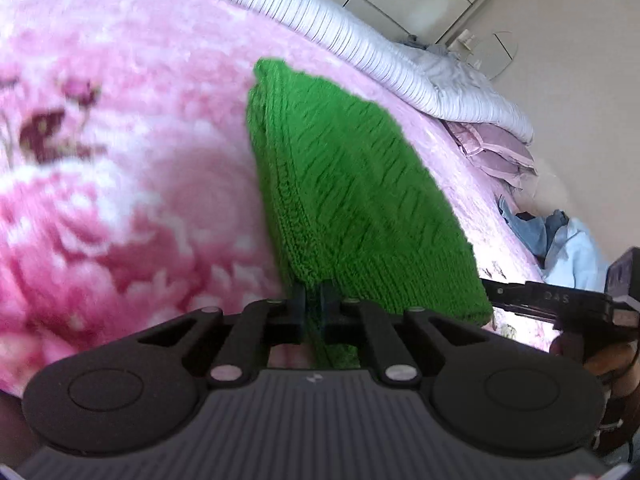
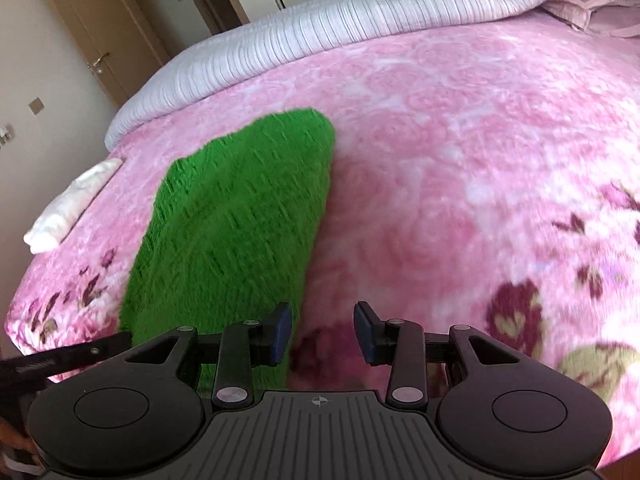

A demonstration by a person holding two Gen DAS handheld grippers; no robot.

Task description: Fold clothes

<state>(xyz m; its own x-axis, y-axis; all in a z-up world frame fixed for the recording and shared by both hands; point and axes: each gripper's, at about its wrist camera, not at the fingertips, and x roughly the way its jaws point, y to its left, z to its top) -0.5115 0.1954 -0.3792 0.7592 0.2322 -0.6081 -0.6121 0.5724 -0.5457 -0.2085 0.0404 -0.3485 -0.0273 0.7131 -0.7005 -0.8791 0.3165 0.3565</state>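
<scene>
A green knitted garment (image 1: 352, 200) lies folded on the pink flowered blanket (image 1: 120, 200). My left gripper (image 1: 314, 300) is shut on its near edge, with green knit pinched between the jaws. In the right wrist view the same garment (image 2: 232, 240) stretches away on the left, and my right gripper (image 2: 323, 332) is open and empty just beside its near right edge, over the blanket (image 2: 460, 200). The other gripper's black body (image 1: 560, 304) shows at the right of the left wrist view.
A striped white duvet (image 2: 320, 36) is rolled along the far side of the bed. A folded white cloth (image 2: 68, 208) lies near the left bed edge. Pillows (image 1: 496, 152) and blue clothes (image 1: 560, 240) sit at the right. A wooden door (image 2: 100, 36) stands beyond the bed.
</scene>
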